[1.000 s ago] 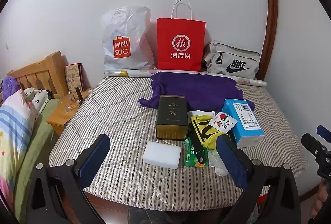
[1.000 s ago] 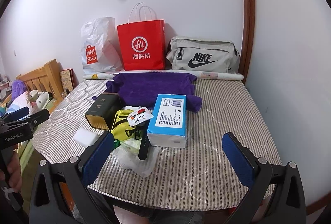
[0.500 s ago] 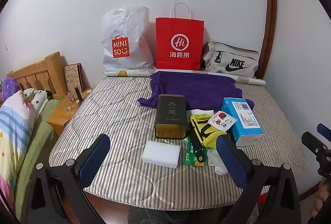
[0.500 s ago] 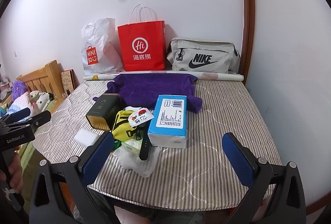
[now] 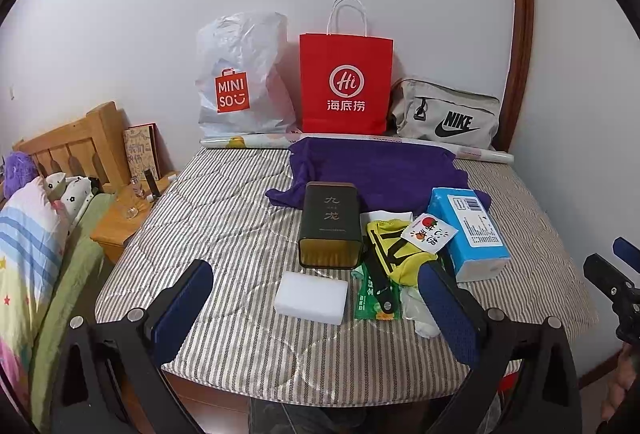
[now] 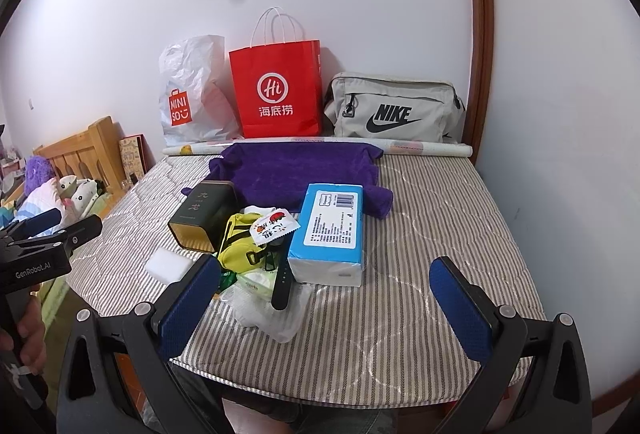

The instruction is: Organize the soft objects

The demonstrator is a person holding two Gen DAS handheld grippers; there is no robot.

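Left gripper [image 5: 316, 298] and right gripper [image 6: 326, 296] both hang at the near edge of the bed [image 6: 432, 201], jaws wide apart, nothing held.

Purple towel [image 6: 296, 173] lies spread at the far side, near corner under the blue tissue pack [image 6: 330, 230]. Limp, light, will drape; pinch a free edge or a bunched fold, and clear the pack first or it drags along. Tissue pack squashes; take it across the short sides. Yellow pouch [image 5: 394, 246] is floppy; grab the body, since its black straps look likely to snag. White sponge block [image 5: 311, 297] is easy, springy.

Clear plastic bag [image 6: 272, 310] is slippery and hard to outline. Green packet [image 5: 374, 300] is mostly covered; contents probably wipes, can't confirm.
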